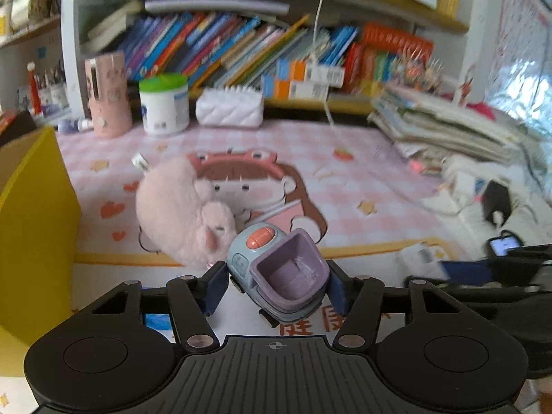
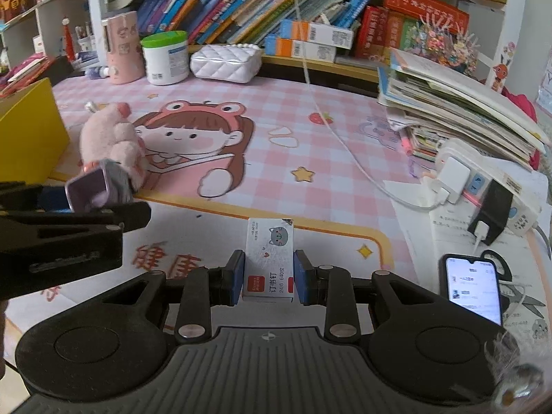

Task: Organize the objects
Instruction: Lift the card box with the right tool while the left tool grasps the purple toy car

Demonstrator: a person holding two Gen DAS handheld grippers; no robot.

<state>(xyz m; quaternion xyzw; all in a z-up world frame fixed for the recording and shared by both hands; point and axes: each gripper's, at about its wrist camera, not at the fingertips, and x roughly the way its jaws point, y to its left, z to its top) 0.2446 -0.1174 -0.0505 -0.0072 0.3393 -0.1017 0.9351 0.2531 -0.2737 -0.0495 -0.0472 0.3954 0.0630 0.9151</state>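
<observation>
A: Both hands are loaded. The left gripper has a small toy truck between its pads, grey-blue body, purple hopper, orange button on top. In its own view the truck sits at six o'clock, dead centre between the fingers.

B: And the right gripper is clamped on a box of staples, white with a cartoon cat, both blue pads flat against its sides.

A: How tight is the left one?

B: Narrowed well down. The far pad meets the hopper's flank, the near pad sits against the cab. I'd call that a grip, though the truck is cocked at an angle.

A: So where's the job?

B: Early to middle, by my reckoning. The yellow box waits at nine o'clock on the desk mat, and I can't see inside it. The pink plush toy lies on the mat at eleven o'clock from the left gripper, just beyond the truck, untouched.

A: So two items in hand, one plush to go?

B: That's my read. Scissors and a phone lie at three o'clock in the right view; whether they count, I can't say.

A: And the risk?

B: That tilted truck. Rounded plastic could twist free.
</observation>
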